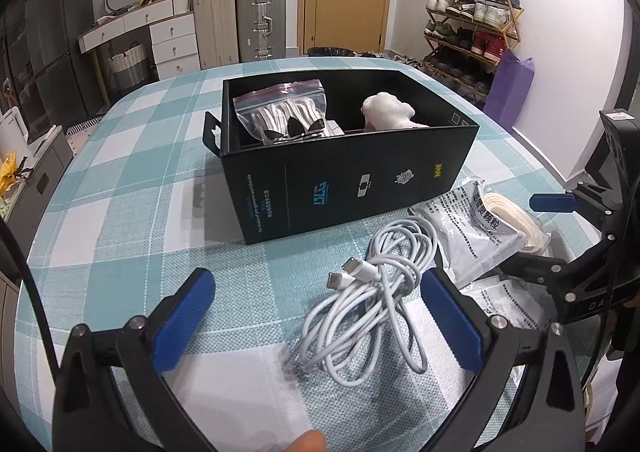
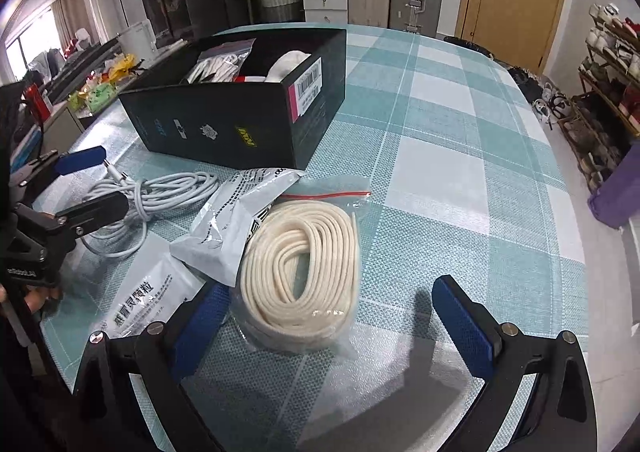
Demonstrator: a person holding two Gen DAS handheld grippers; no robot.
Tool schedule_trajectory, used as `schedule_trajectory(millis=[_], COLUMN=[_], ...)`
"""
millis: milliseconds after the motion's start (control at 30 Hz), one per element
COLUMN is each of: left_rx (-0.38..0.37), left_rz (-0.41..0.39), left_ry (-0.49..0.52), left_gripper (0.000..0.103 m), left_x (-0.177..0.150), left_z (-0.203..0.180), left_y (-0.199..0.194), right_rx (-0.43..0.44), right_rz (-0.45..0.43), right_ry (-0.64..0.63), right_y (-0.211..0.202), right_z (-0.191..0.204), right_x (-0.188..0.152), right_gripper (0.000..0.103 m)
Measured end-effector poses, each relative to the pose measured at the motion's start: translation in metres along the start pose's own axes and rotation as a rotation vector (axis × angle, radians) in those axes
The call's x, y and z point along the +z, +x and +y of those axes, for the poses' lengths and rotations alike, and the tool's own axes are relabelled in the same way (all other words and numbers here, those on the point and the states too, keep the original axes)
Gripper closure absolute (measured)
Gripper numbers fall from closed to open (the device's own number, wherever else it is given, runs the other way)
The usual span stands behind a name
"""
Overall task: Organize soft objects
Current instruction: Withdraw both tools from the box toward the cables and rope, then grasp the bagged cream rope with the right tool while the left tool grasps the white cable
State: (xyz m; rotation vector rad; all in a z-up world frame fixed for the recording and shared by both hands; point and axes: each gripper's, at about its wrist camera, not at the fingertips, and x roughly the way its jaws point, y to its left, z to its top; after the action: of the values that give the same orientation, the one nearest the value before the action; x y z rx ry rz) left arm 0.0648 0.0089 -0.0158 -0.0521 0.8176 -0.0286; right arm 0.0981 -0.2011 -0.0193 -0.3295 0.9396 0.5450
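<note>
— Left hand-held gripper [image 1: 318, 316]: jaws spread wide over the white cable [image 1: 372, 296] on the checked worktop [image 1: 120, 220], gripping nothing.

— And the right hand-held gripper [image 2: 326, 320]?

— Also released, straddling the bagged cream cord [image 2: 300, 272]. Black box [image 1: 344, 176] behind holds a zip bag [image 1: 286, 112] and white plush [image 1: 386, 110].

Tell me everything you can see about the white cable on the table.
The white cable is a thin, smooth charging cord, loosely coiled into a tangled bundle. Two plugs with metal tips stick out at its left side. It lies flat on the checked tablecloth, in front of the black box and apart from it, beside the white packets. The open left gripper hangs around it; whether a finger touches it is unclear.
</note>
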Motion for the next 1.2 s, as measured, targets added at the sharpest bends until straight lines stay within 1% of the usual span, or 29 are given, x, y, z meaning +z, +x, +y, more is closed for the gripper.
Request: schedule_trajectory(millis=[67,133,167,233,367,500,633,800,1067,1200], left_rx=[0.000,0.001,0.000,-0.004,-0.006,0.006,0.020,0.027,0.024,0.015], left_rz=[0.007,0.011,0.013,0.018,0.034,0.042,0.054,0.062,0.086,0.109], left_ry=[0.000,-0.001,-0.001,0.002,0.025,0.050,0.064,0.082,0.081,0.068], left_gripper=[0.000,0.000,0.000,0.000,0.000,0.000,0.000,0.000,0.000,0.004], left_x=[0.000,0.000,0.000,0.000,0.000,0.002,0.002,0.003,0.004,0.006], left_z=[0.000,0.001,0.001,0.001,-0.004,-0.010,-0.013,-0.018,-0.017,-0.013], left_y=[0.001,0.002,0.002,0.003,0.007,0.010,0.012,0.013,0.017,0.020], right_rx=[-0.008,0.004,0.013,0.027,0.038,0.050,0.060,0.055,0.036,0.025], right_rz=[0.004,-0.002,-0.004,-0.009,-0.009,-0.015,-0.021,-0.024,-0.047,-0.042], right_ry=[-0.008,-0.009,-0.013,-0.026,-0.042,-0.061,-0.082,-0.108,-0.086,-0.075], right_y=[0.004,0.004,0.004,0.002,0.000,-0.004,-0.008,-0.015,-0.024,-0.024], right_z=[0.002,0.003,0.004,0.007,0.011,0.012,0.010,0.004,-0.007,-0.012], right_x=[0.000,0.000,0.000,0.001,0.000,-0.002,-0.006,-0.011,-0.012,-0.012], right_gripper=[0.005,0.014,0.016,0.026,0.036,0.050,0.059,0.063,0.063,0.063])
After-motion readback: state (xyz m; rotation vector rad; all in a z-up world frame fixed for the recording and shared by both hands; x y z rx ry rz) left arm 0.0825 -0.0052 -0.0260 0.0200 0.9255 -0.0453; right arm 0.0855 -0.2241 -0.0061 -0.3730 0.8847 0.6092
